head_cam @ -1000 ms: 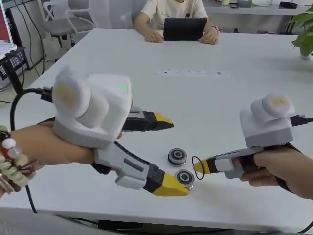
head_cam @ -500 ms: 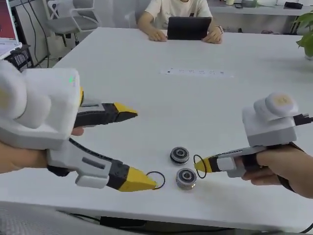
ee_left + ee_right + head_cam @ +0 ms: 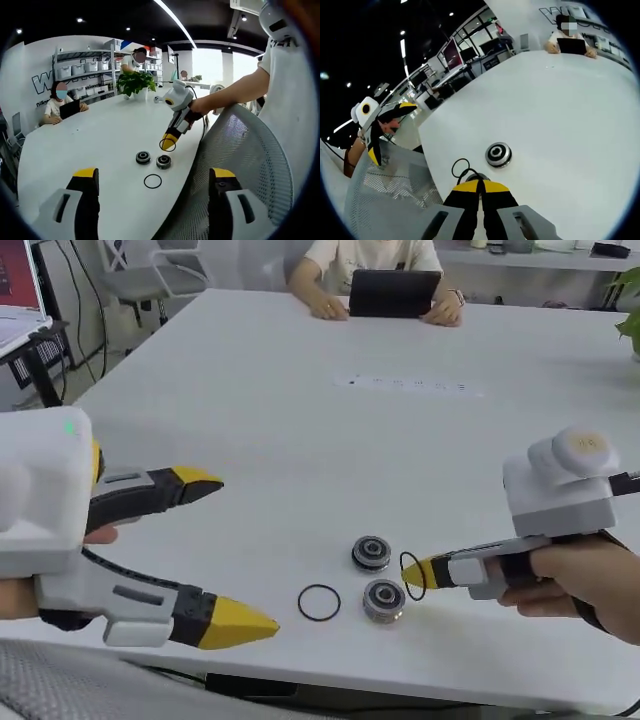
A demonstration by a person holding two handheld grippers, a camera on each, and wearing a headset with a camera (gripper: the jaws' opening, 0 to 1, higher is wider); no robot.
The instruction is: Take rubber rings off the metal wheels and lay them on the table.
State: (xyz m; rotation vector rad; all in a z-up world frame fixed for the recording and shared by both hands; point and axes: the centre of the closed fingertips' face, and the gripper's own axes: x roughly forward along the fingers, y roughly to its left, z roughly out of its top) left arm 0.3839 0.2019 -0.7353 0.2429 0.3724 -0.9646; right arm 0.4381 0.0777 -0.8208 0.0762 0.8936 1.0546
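**Rubber ring (image 3: 410,558) held at the right gripper (image 3: 406,579) tip, wheels close beside**

Pinched by its edge in jaws closed tight together, the thin black ring stands upright off the yellow tip. It sits on the side of the tongs that faces the two metal wheels. The nearer wheel (image 3: 383,600) lies just beside and a little below the tip, and the farther wheel (image 3: 371,553) lies just beyond on the same side. Laying the ring flat on the white table (image 3: 300,440) probably means lowering the tip clear of the nearer wheel. The left gripper (image 3: 225,552) hovers well apart, with its jaws spread wide and nothing between them. A loose ring (image 3: 319,602) lies flat on the table between its lower jaw and the nearer wheel. The right gripper is plainly the closer of the two to both wheels. Whether either wheel has a ring on it cannot be told.
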